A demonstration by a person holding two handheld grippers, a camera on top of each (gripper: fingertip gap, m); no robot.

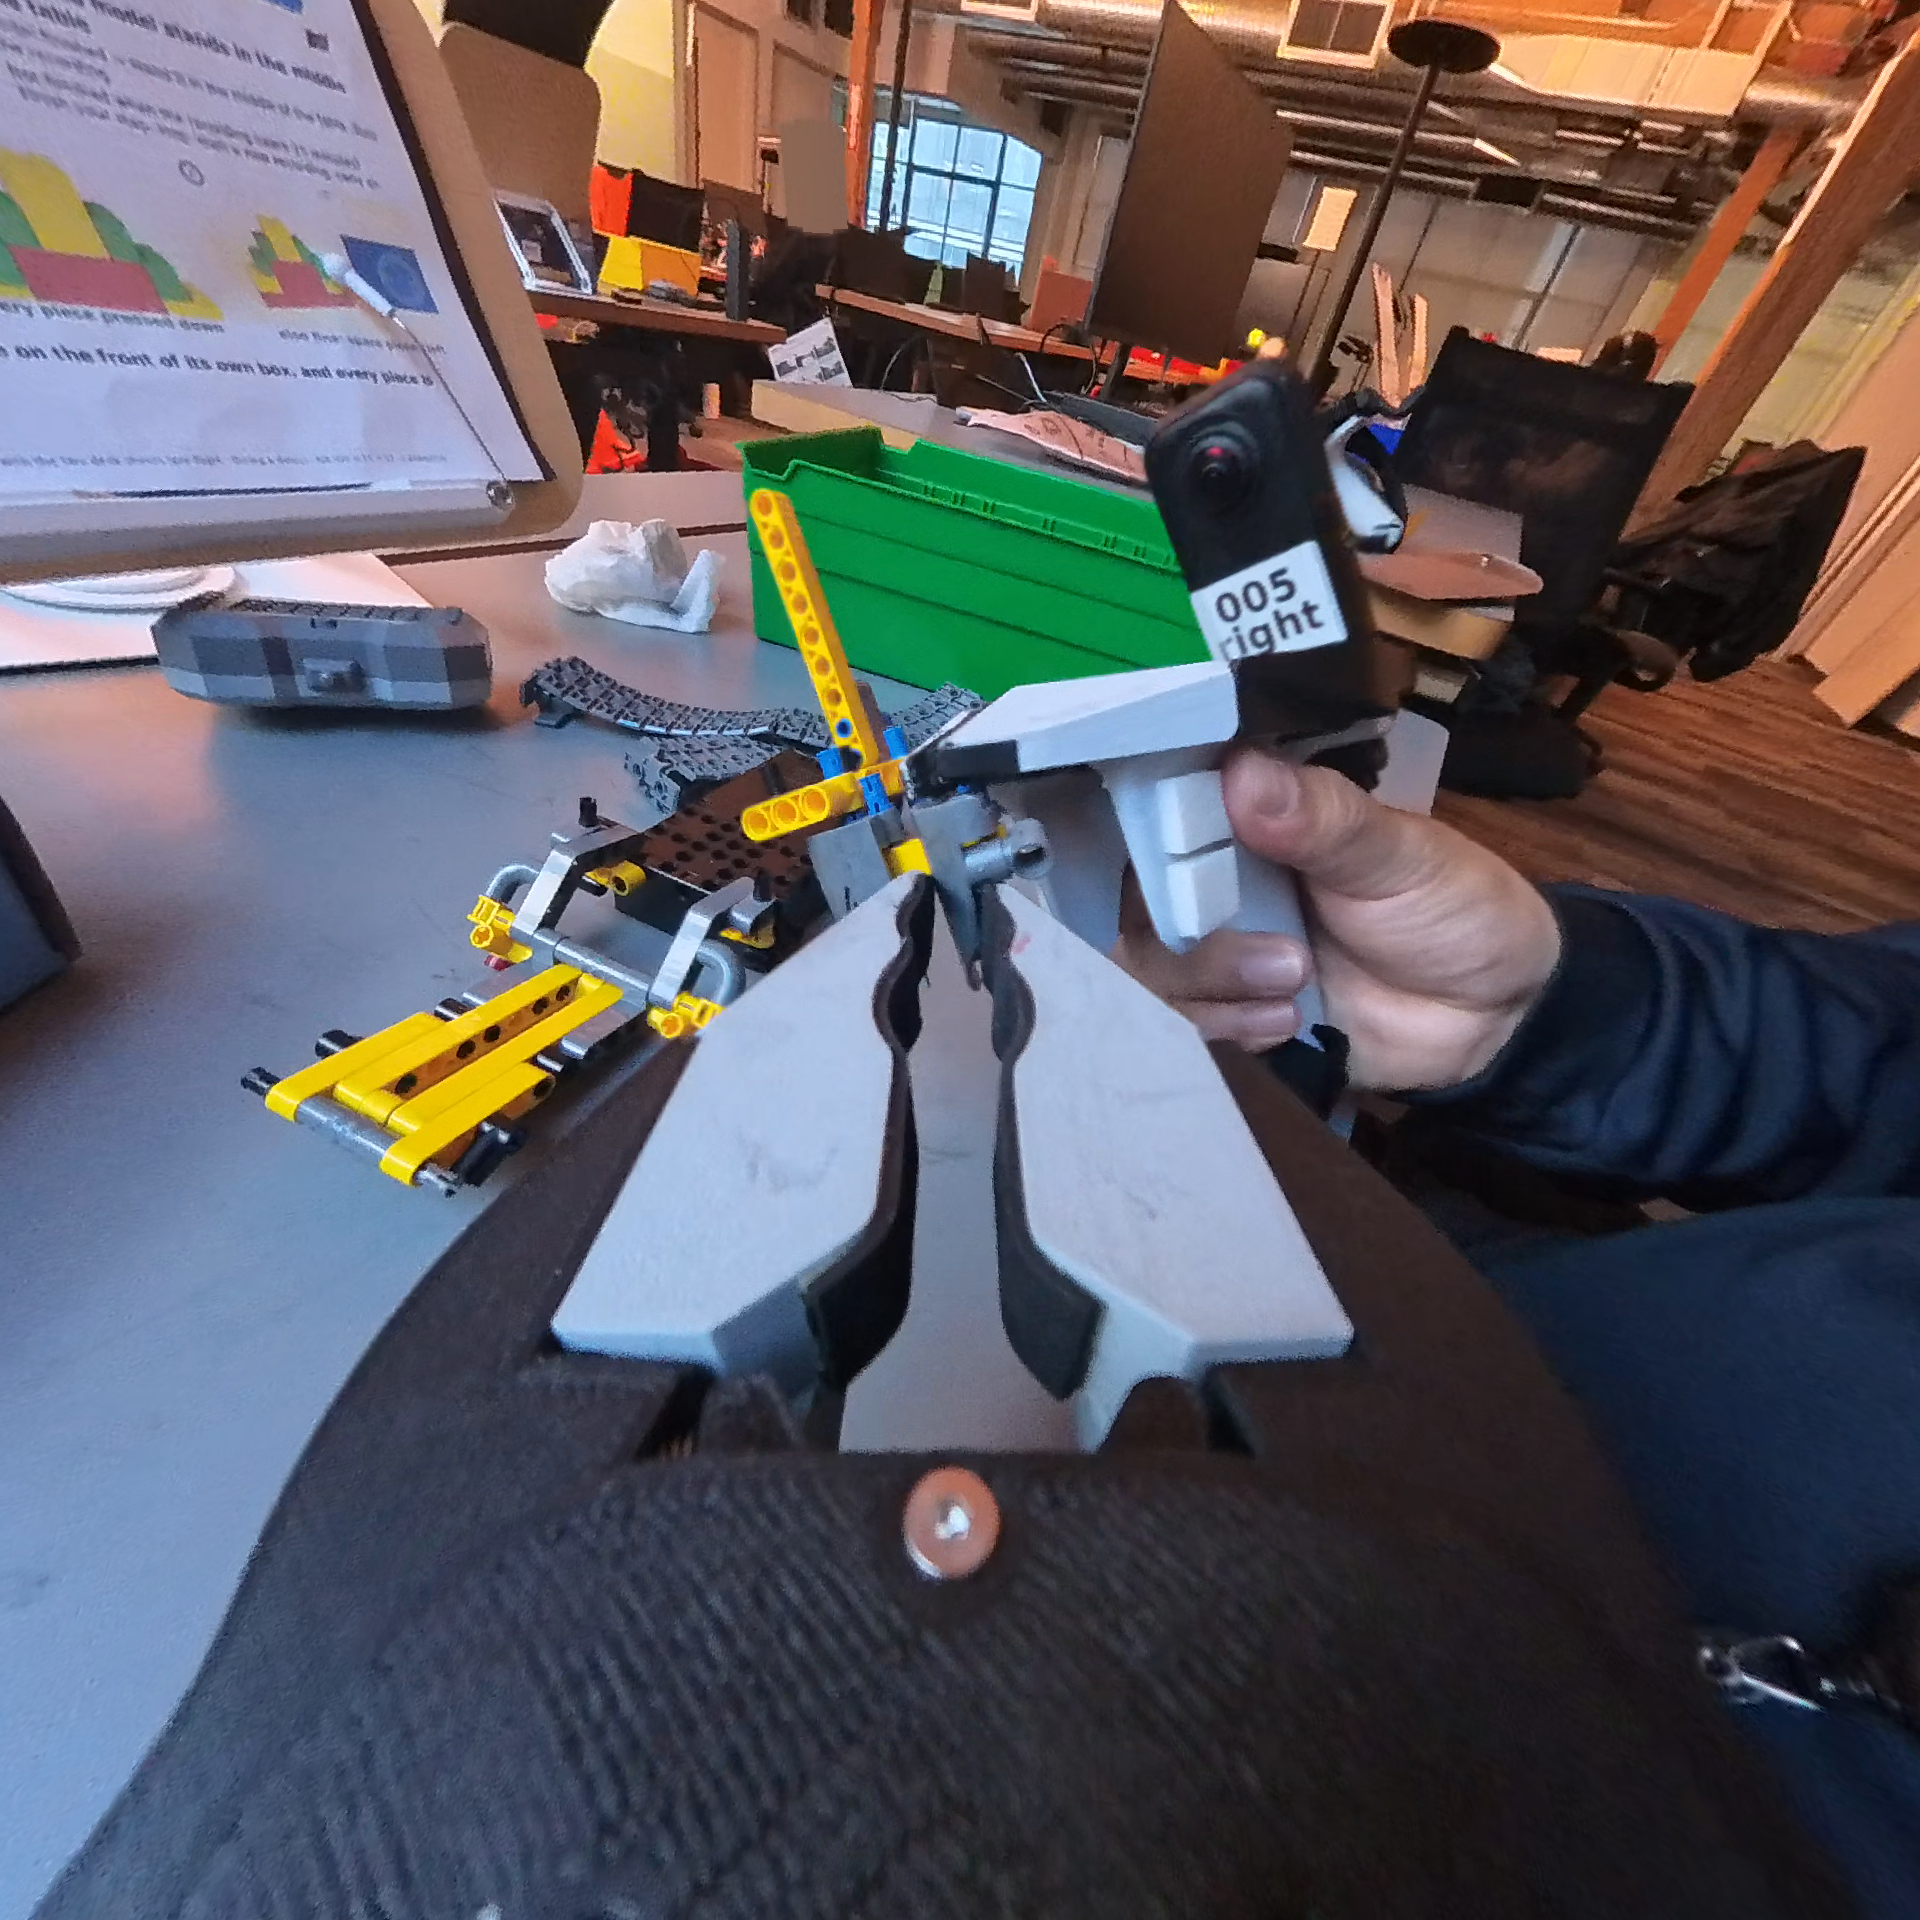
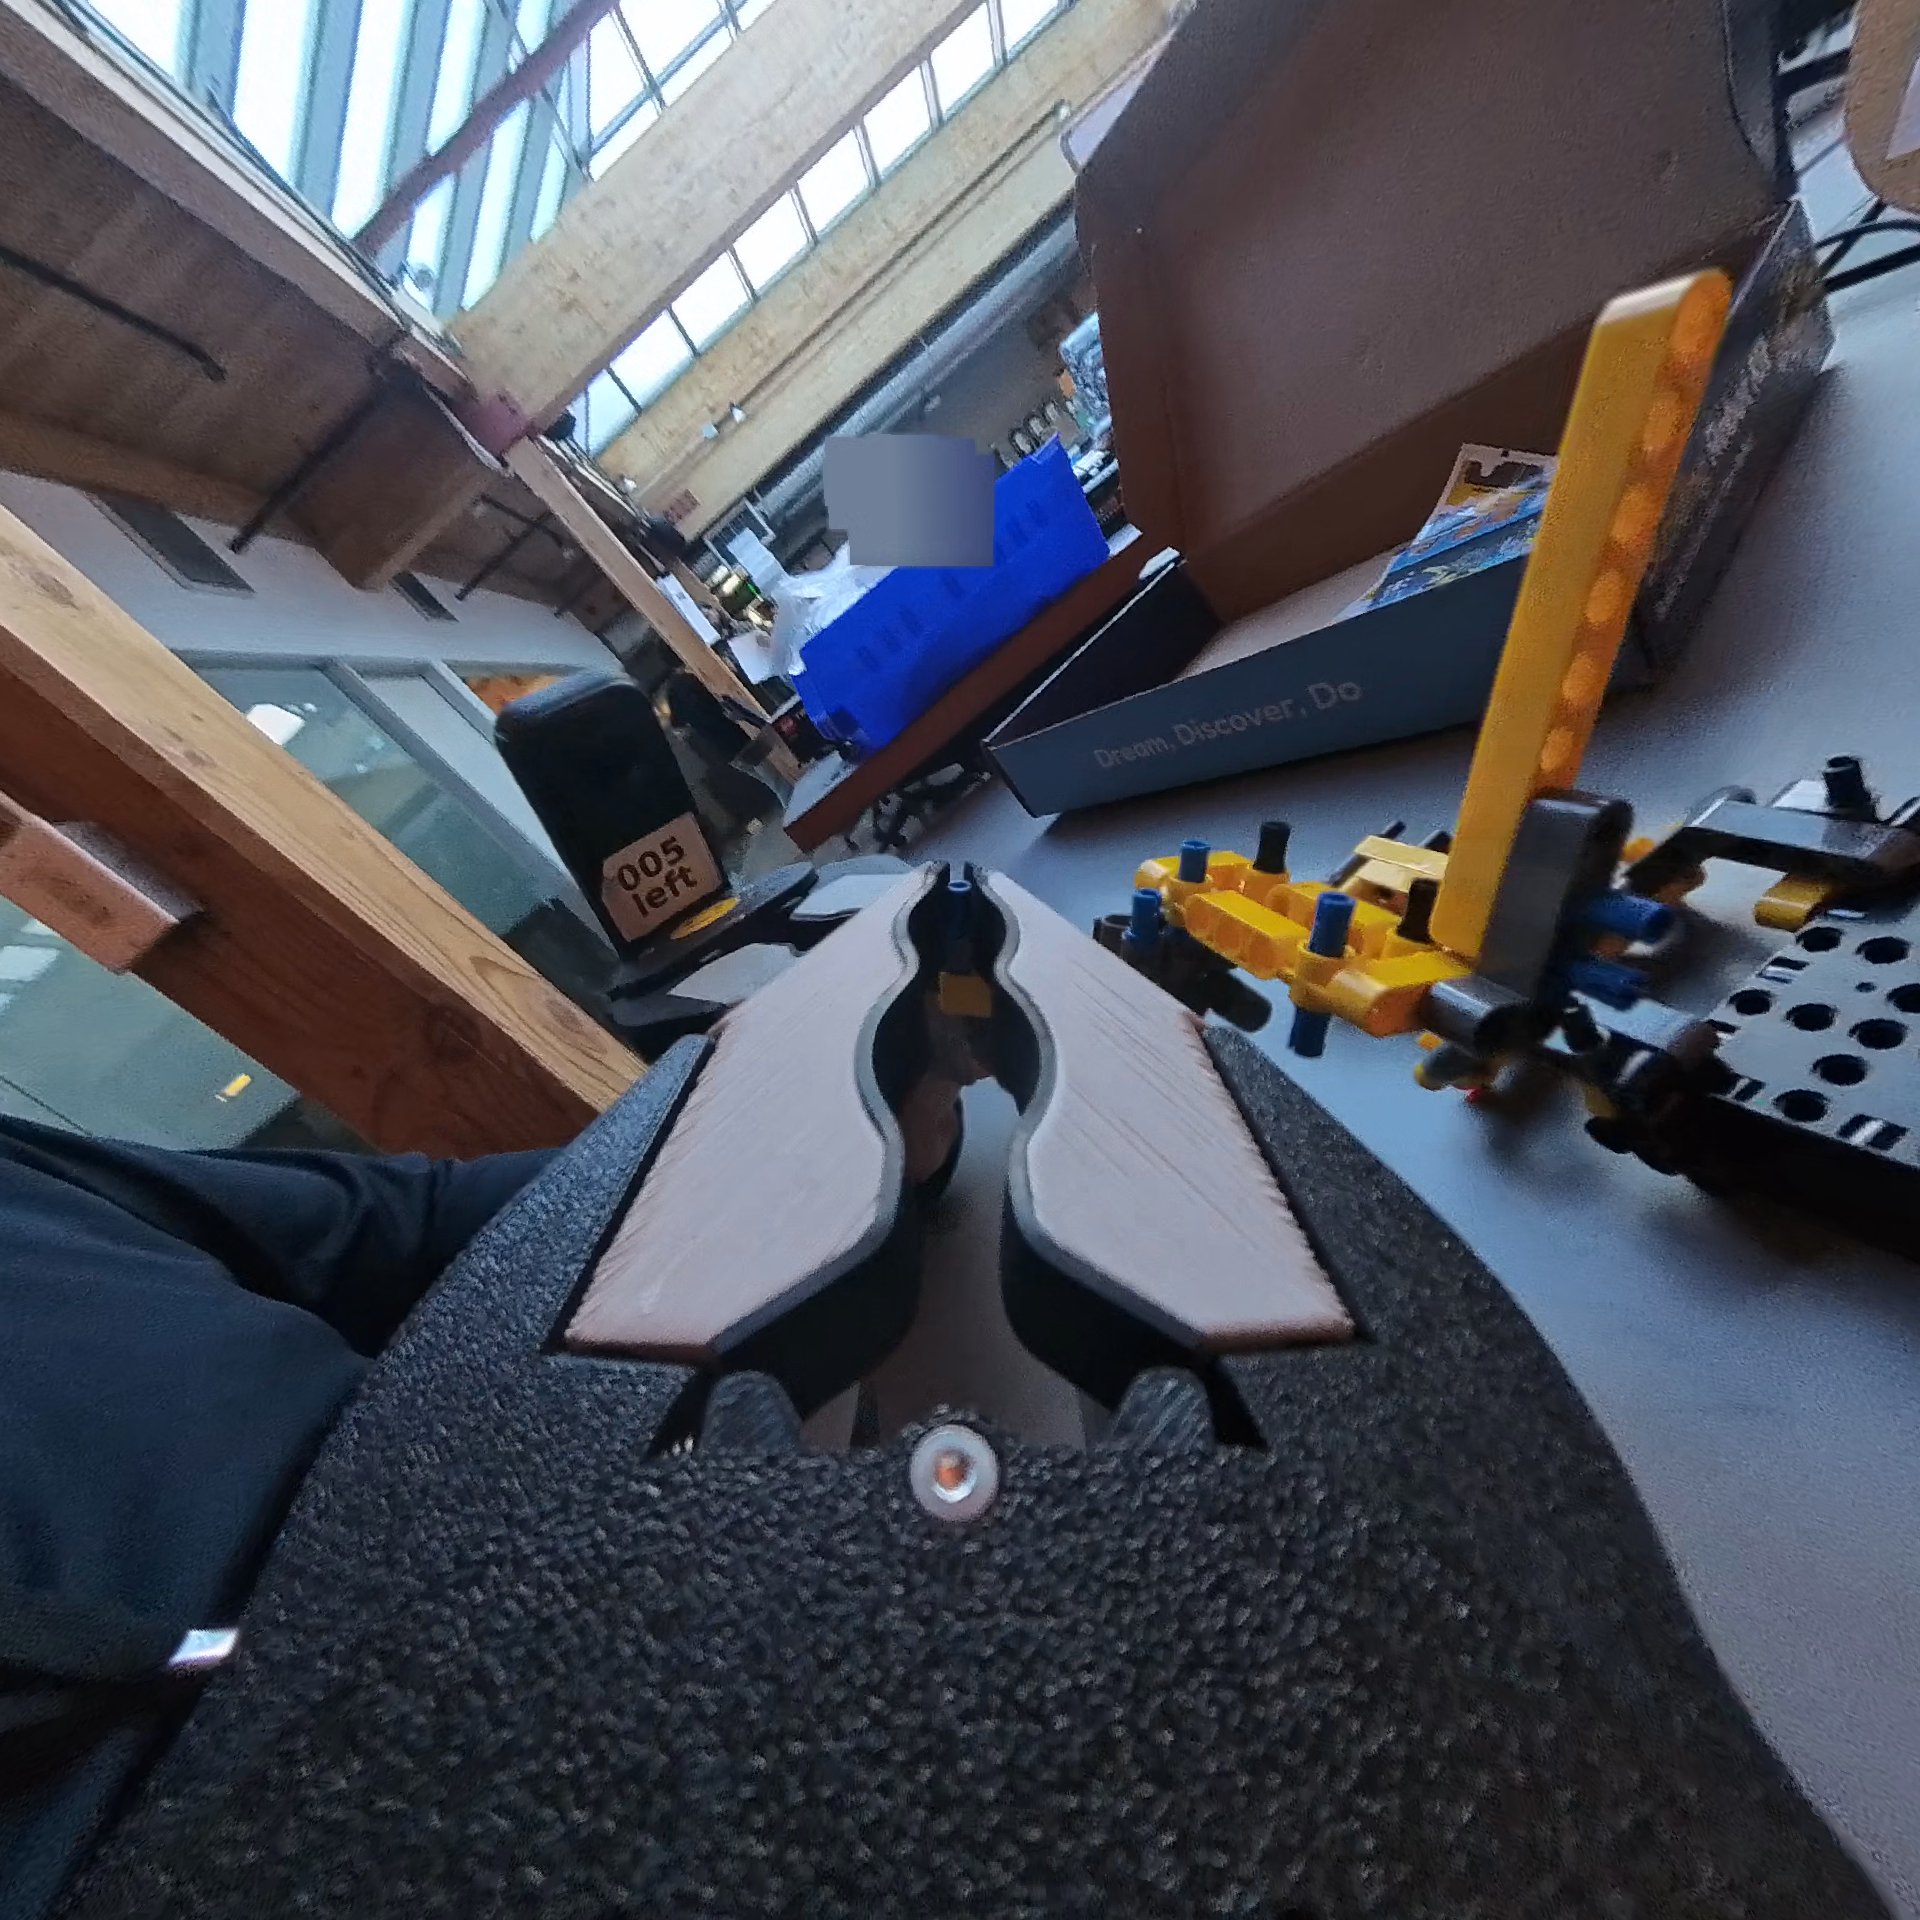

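A toy-brick model lies on the grey table (image 1: 156, 1247): a black perforated plate (image 1: 727, 821), yellow beams (image 1: 436, 1081) and a long yellow beam (image 1: 805, 623) that stands upright. My left gripper (image 1: 951, 902) is shut on a grey part (image 1: 940, 842) at the model's near end. My right gripper (image 1: 925, 764), held by a hand (image 1: 1382, 914), meets the model at the yellow and blue joint just above. In the right wrist view my right gripper (image 2: 961, 883) is shut on a small blue pin (image 2: 958, 906) with a yellow piece (image 2: 961, 992) behind it. The upright beam (image 2: 1590, 613) and black plate (image 2: 1829, 1039) lie to its right.
A green bin (image 1: 966, 561) stands behind the model, with black track links (image 1: 675, 717), a grey block (image 1: 322, 655) and crumpled tissue (image 1: 623, 571) to its left. A printed sheet on a stand (image 1: 260, 260) is at far left. An open cardboard box (image 2: 1351, 416) sits behind the model. The tips of both grippers are at nearly the same place. Left tips and right tips are each some 30 centimeters from the grey block (image 1: 322, 655).
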